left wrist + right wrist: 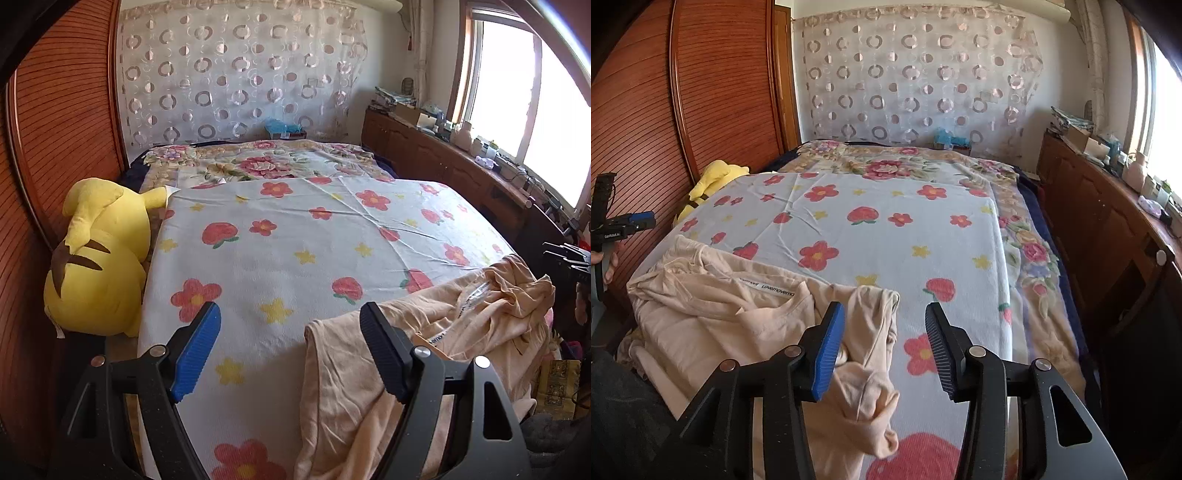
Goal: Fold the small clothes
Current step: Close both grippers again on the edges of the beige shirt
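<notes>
A crumpled peach shirt [436,350] lies at the near edge of the bed, on a white sheet [295,240] printed with red flowers and strawberries. In the right wrist view the shirt [738,314] sits at the near left, with a printed label at its collar and one sleeve trailing toward me. My left gripper [290,354] is open and empty; its right finger is above the shirt's left edge. My right gripper [884,347] is open and empty, with the sleeve below and between its fingers. The left gripper [631,221] also shows at the far left of the right wrist view.
A yellow plush toy [99,254] lies at the bed's left side against a wooden wardrobe [55,129]. A floral blanket [266,162] covers the far end. A wooden cabinet [1108,229] with clutter runs along the right under a window [524,96].
</notes>
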The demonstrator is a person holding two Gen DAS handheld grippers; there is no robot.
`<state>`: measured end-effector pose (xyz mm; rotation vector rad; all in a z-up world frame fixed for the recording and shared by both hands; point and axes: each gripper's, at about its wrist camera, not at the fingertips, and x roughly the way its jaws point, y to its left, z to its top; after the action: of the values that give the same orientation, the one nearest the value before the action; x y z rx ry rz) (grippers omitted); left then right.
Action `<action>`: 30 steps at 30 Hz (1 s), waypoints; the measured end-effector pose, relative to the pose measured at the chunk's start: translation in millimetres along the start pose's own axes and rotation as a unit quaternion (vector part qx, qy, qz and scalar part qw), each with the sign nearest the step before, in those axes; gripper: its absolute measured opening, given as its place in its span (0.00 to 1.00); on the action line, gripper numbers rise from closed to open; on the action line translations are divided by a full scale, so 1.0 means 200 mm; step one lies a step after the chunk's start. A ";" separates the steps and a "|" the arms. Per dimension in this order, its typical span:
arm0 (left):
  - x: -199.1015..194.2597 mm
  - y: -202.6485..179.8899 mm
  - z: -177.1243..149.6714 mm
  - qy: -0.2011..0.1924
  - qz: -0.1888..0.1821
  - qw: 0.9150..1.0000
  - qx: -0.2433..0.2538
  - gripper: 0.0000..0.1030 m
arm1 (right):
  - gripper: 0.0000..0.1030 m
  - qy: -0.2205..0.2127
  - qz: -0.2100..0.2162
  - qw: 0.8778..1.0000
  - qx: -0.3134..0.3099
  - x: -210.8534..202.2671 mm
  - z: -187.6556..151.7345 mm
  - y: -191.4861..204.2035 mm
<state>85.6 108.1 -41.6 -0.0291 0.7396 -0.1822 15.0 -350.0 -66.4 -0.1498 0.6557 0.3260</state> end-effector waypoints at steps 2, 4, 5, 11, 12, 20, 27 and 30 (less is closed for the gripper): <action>0.09 0.01 0.03 0.019 0.000 1.000 0.011 0.76 | 0.47 0.007 0.002 1.000 -0.003 0.08 0.03 0.00; 0.16 0.01 0.04 0.041 -0.004 0.999 0.019 0.76 | 0.47 0.022 0.006 1.000 -0.001 0.18 0.05 0.00; 0.19 0.01 0.03 0.049 -0.006 0.999 0.021 0.76 | 0.48 0.029 0.012 0.999 0.001 0.22 0.05 0.00; 0.31 -0.02 -0.03 0.091 -0.024 0.995 0.022 0.76 | 0.48 0.070 0.028 0.997 0.000 0.35 0.10 -0.05; 0.32 -0.02 -0.04 0.095 -0.026 0.995 0.022 0.76 | 0.48 0.079 0.028 0.996 0.000 0.37 0.10 -0.05; 0.36 -0.05 -0.09 0.126 -0.031 0.991 0.032 0.69 | 0.48 0.126 0.054 0.991 0.011 0.47 0.10 -0.11; 0.34 -0.12 -0.08 0.133 -0.048 0.988 0.058 0.35 | 0.43 0.138 0.061 0.989 -0.007 0.52 0.14 -0.11; 0.33 -0.15 -0.08 0.134 -0.053 0.988 0.064 0.25 | 0.23 0.146 0.069 0.987 -0.027 0.53 0.14 -0.06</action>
<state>118.4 68.4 -95.1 0.0789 0.9935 -0.3394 114.8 -328.6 -110.1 -0.2074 0.9494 0.4614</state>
